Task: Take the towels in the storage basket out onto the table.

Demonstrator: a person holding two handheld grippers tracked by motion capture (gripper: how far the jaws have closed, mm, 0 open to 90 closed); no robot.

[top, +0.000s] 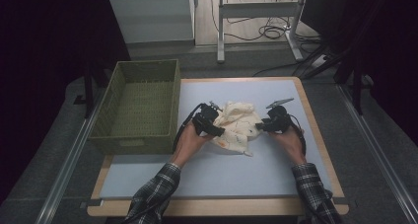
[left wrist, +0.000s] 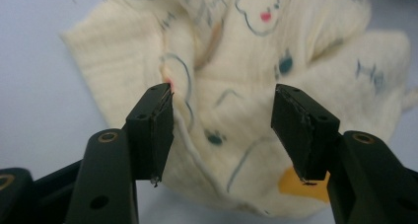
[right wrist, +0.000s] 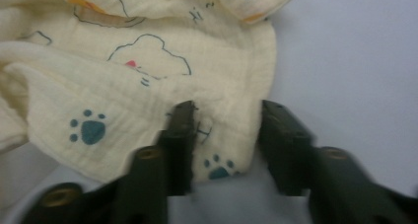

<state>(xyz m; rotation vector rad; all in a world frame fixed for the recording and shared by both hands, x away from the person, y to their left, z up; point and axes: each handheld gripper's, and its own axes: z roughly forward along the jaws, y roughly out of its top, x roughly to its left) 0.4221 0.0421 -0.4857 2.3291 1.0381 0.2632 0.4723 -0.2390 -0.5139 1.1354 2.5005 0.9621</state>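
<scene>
Basket: an olive-green woven rectangular basket (top: 140,105) stands at about 9 o'clock from the cloth, on the left edge of the table, its right wall near the left hand (top: 190,140).
Table: a wooden-edged table topped with a pale blue-grey mat (top: 276,169); the mat is bare toward 6 o'clock of the cloth.
Background: at 12 o'clock, past the far table edge, grey metal desk legs (top: 222,31) and loose black cables (top: 271,32) on the floor.
Obstruction: nothing lies between either tool and the cloth; the basket stands off to the side of the left forearm.
Cloth: a crumpled cream muslin cloth printed with bear outlines, teal paw prints and orange patches (top: 236,125) lies on the mat at table centre, between the two tools.
Left gripper (left wrist: 223,130): sits at 9 o'clock of the cloth; jaws stand well apart, straddling a rumpled fold that lies between them; the pads are not pressing on it.
Right gripper (right wrist: 226,145): sits at 3 o'clock of the cloth; jaws stand apart over the cloth's hemmed edge, with one jaw over the fabric and the other over bare mat beside the hem. The picture is blurred, so contact cannot be told.
Sleeves: plaid sleeves (top: 153,194) enter from 6 o'clock.
</scene>
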